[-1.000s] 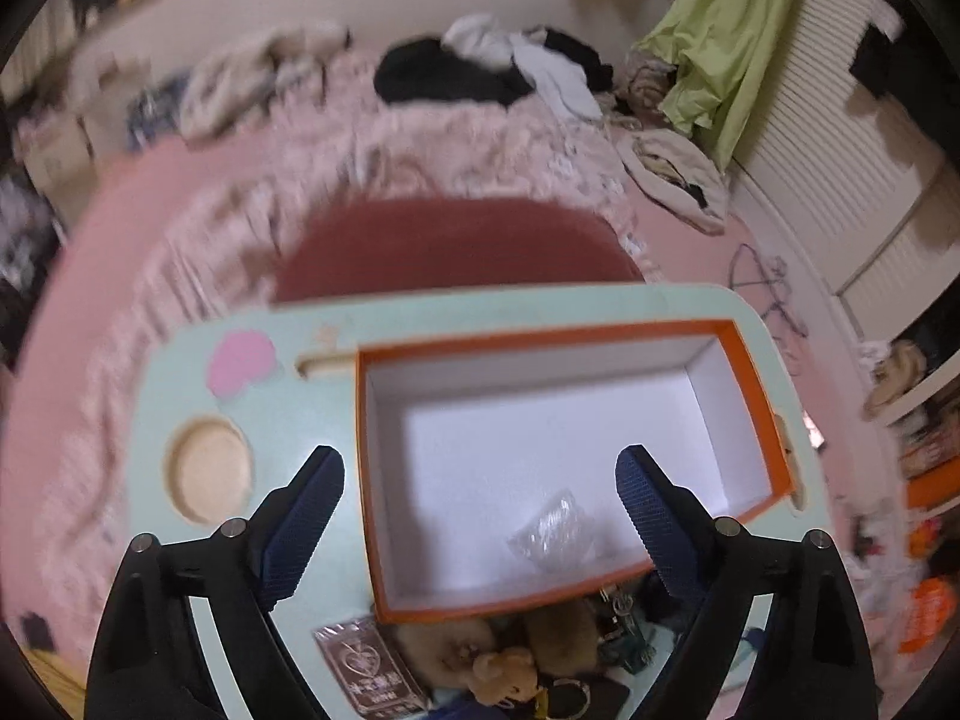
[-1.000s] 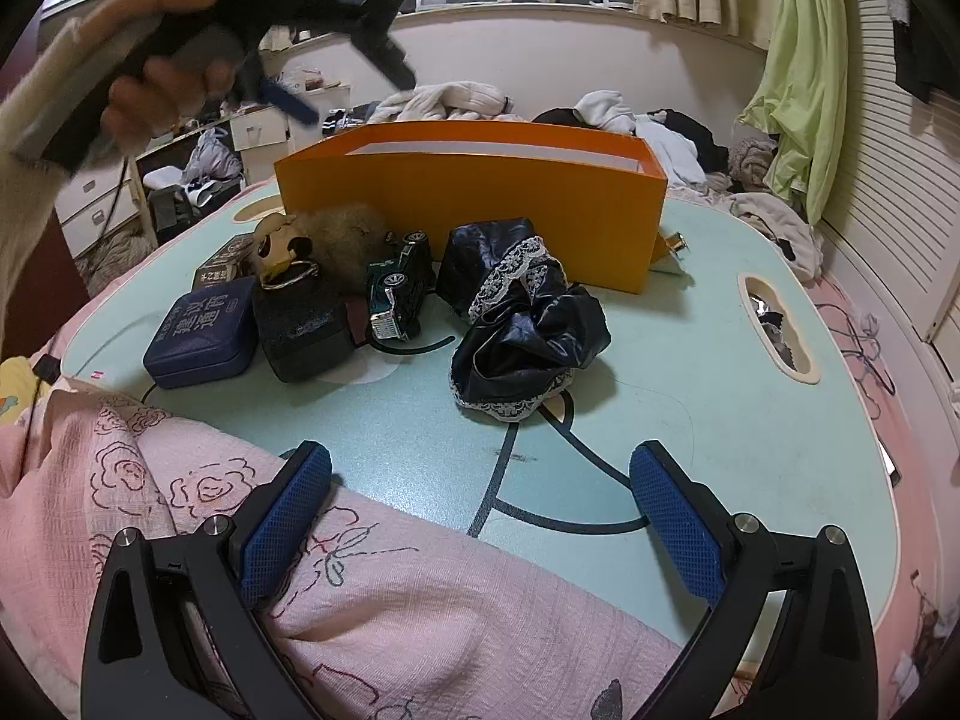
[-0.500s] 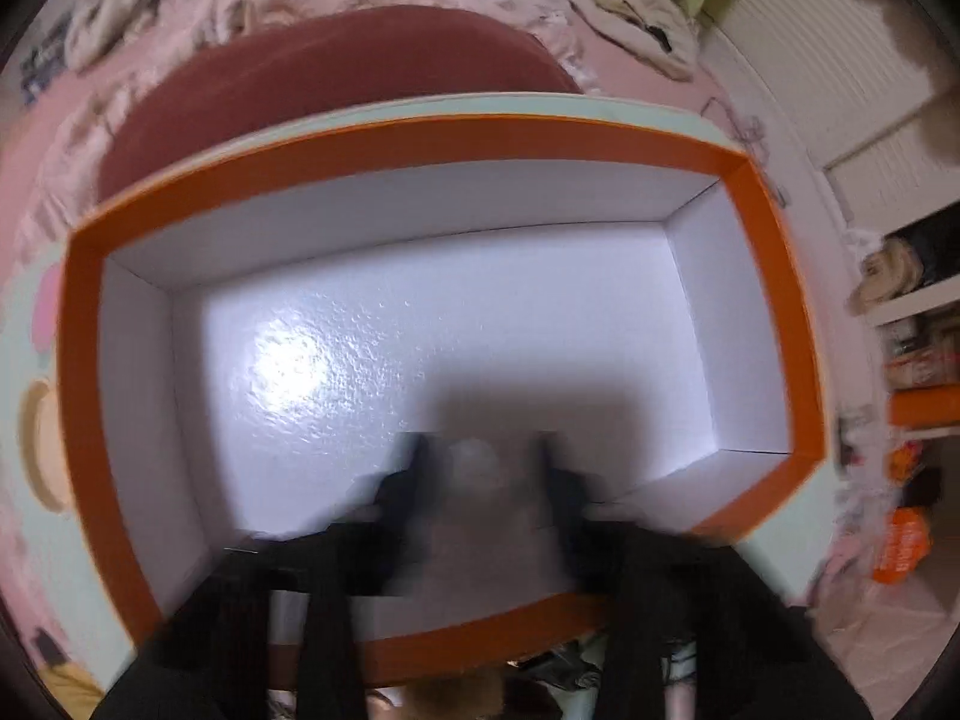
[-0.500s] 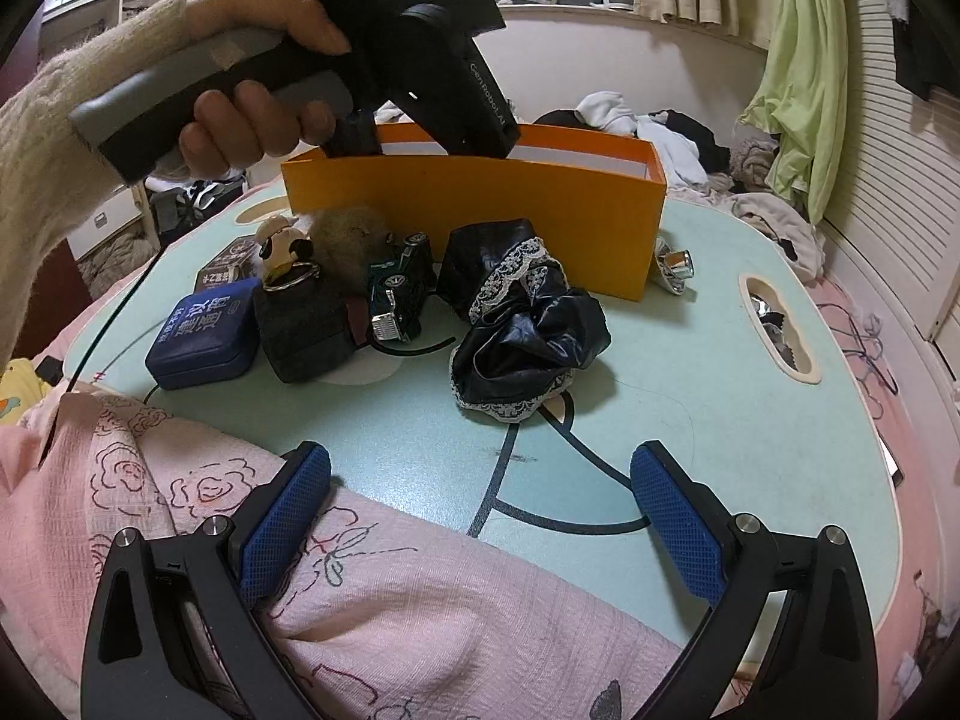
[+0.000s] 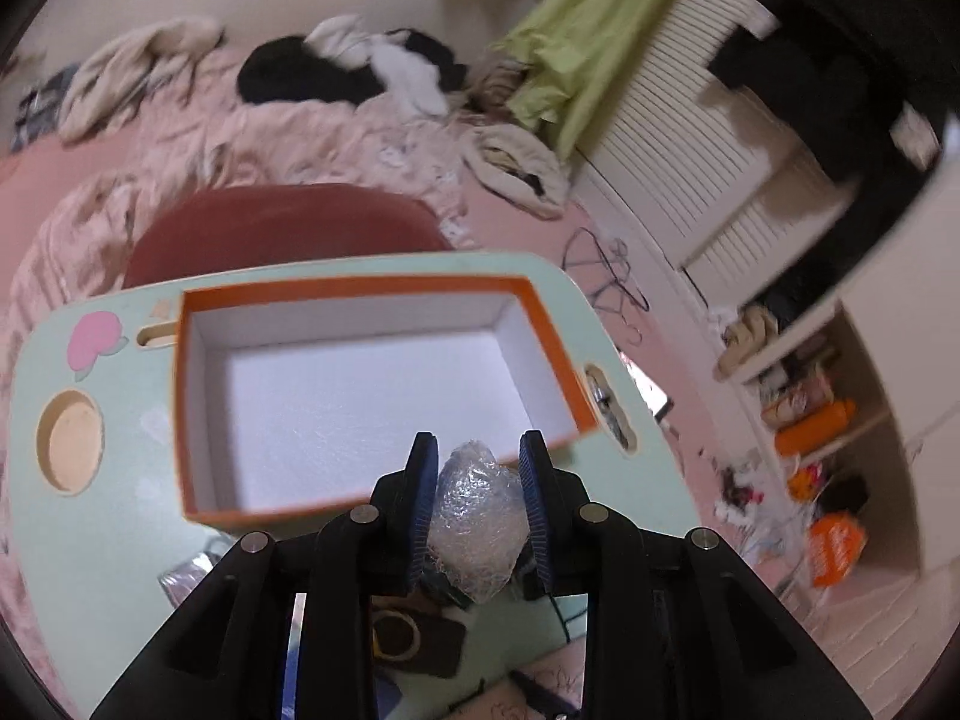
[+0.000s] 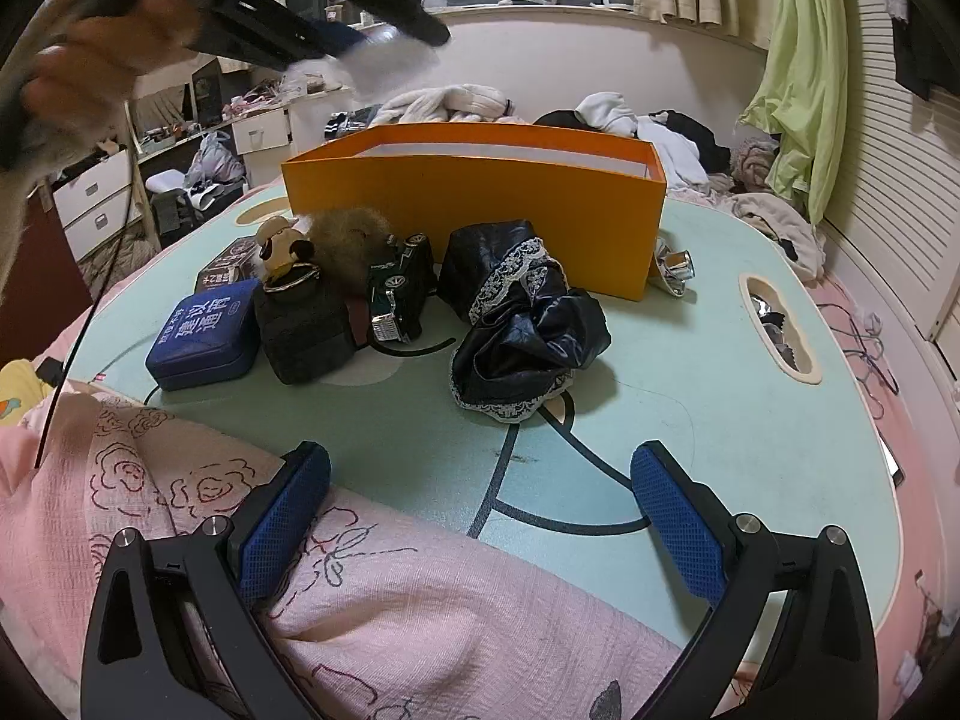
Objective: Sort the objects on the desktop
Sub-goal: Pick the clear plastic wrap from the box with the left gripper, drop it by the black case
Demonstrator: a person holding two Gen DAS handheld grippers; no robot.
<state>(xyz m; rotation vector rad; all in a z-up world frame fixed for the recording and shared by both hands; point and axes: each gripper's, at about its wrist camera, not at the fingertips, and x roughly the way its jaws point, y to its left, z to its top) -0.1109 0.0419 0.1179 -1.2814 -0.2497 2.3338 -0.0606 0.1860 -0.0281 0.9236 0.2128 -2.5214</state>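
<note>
My left gripper (image 5: 480, 456) is shut on a crumpled clear plastic wad (image 5: 477, 522) and holds it above the near edge of the orange box (image 5: 372, 294), whose white inside is bare. In the right wrist view the left gripper (image 6: 360, 45) is blurred, high above the orange box (image 6: 474, 210). My right gripper (image 6: 480, 498) is open and empty, low over a pink quilt at the table's near edge. In front of the box lie a black lace cloth (image 6: 522, 336), a green toy car (image 6: 399, 294), a black case (image 6: 303, 324), a blue case (image 6: 204, 333) and a plush keyring (image 6: 336, 240).
The mint table (image 6: 690, 372) has a cut-out handle (image 6: 780, 324) at the right and a round cup hole (image 5: 69, 441) at the left. A shiny metal piece (image 6: 675, 270) lies by the box's right corner. A pink flowered quilt (image 6: 390, 600) covers the near edge.
My left gripper dipped into the box, shut on the plastic wad that lay inside, and lifted it up and out. My right gripper has not moved.
</note>
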